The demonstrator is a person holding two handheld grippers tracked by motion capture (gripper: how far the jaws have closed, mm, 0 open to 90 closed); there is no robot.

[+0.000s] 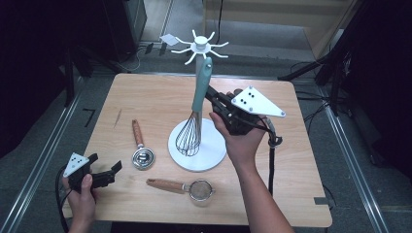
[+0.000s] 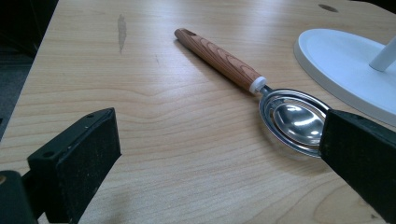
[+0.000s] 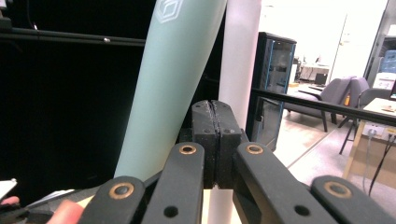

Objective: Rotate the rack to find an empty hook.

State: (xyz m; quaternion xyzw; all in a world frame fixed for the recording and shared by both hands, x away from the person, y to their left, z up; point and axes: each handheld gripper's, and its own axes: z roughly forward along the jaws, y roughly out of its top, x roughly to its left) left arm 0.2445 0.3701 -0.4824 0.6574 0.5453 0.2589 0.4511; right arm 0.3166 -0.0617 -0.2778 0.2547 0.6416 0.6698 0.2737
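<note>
Our left gripper waited wide apart near the spoon. We judged the whisk hung on the stand, just beside our right gripper, jaws together on nothing; next, we should withdraw.

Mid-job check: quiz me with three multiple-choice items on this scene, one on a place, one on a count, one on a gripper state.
1. Where is the whisk?
A. hanging on the rack
B. flat on the table
C. on the floor

2. How many wooden-handled tools lie on the table?
A. one
B. two
C. four

3. How do the left gripper jaws stand?
A. shut on the scoop
B. shut on nothing
C. open

Key: 1 A, its teal handle hangs from a hook, wires above the white base. 2 B, the scoop and the strainer. 3 C, the left gripper view shows its jaws wide apart over bare wood.
</note>
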